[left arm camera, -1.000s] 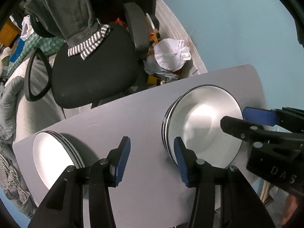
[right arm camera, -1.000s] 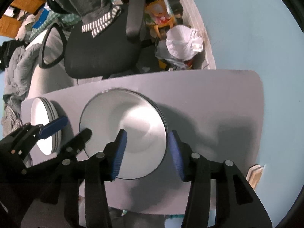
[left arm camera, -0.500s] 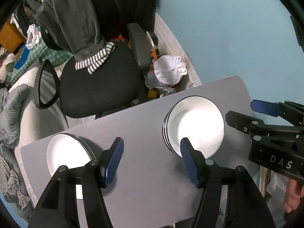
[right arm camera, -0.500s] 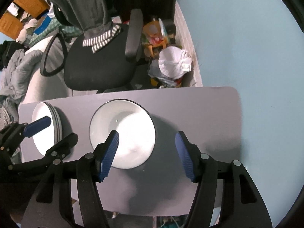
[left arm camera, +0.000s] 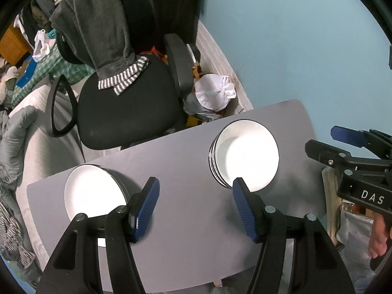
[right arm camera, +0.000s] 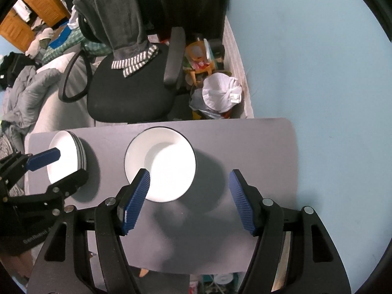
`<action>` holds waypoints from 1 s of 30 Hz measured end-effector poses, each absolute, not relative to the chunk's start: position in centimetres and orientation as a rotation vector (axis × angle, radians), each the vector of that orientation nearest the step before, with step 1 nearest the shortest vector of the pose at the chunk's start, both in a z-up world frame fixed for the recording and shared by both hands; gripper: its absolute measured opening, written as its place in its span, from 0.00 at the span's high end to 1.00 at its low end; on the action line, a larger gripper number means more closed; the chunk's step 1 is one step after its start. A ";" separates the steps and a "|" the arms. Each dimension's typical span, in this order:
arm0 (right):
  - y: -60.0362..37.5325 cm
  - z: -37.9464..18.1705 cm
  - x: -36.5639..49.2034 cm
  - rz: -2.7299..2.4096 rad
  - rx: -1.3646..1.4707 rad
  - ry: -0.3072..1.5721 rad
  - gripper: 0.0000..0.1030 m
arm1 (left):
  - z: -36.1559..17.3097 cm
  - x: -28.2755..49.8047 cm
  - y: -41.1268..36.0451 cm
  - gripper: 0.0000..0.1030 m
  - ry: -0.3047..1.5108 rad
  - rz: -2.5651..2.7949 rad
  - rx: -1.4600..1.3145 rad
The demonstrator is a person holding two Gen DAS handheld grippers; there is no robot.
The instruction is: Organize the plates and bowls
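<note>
A stack of white bowls with dark rims [left arm camera: 245, 156] stands on the right half of a small grey table [left arm camera: 186, 161]; it also shows in the right wrist view [right arm camera: 160, 164]. A stack of white plates [left arm camera: 94, 191] sits at the table's left end, also in the right wrist view [right arm camera: 67, 160]. My left gripper [left arm camera: 196, 196] is open and empty, high above the table between the two stacks. My right gripper [right arm camera: 188, 186] is open and empty, high above the table just right of the bowls.
A black office chair [left arm camera: 127, 107] draped with grey clothing stands behind the table. A white tied bag [left arm camera: 213, 93] lies on the floor by the blue wall [left arm camera: 294, 49]. Grey bedding [right arm camera: 29, 90] is at the left. The table's edges [right arm camera: 292, 161] are close around the stacks.
Both grippers have lifted up and away from the table and opened wider. The stacks look smaller and have not moved.
</note>
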State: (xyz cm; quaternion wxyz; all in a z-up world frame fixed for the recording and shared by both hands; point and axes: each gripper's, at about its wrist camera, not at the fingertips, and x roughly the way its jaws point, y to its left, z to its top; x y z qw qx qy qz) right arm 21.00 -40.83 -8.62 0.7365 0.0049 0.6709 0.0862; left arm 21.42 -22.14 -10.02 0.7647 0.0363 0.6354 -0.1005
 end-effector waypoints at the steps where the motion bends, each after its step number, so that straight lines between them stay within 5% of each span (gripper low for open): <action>1: -41.0 -8.5 20.9 0.185 0.008 1.473 0.35 | -9.9 21.3 -22.1 0.38 1.377 -0.220 0.079; 6: -41.7 -8.1 20.6 0.178 0.019 1.466 0.35 | -9.3 21.0 -21.9 0.25 1.346 -0.231 0.071; 30: -44.5 -12.3 20.7 0.288 0.007 1.544 0.34 | -13.8 21.3 -23.4 0.25 1.451 -0.230 0.010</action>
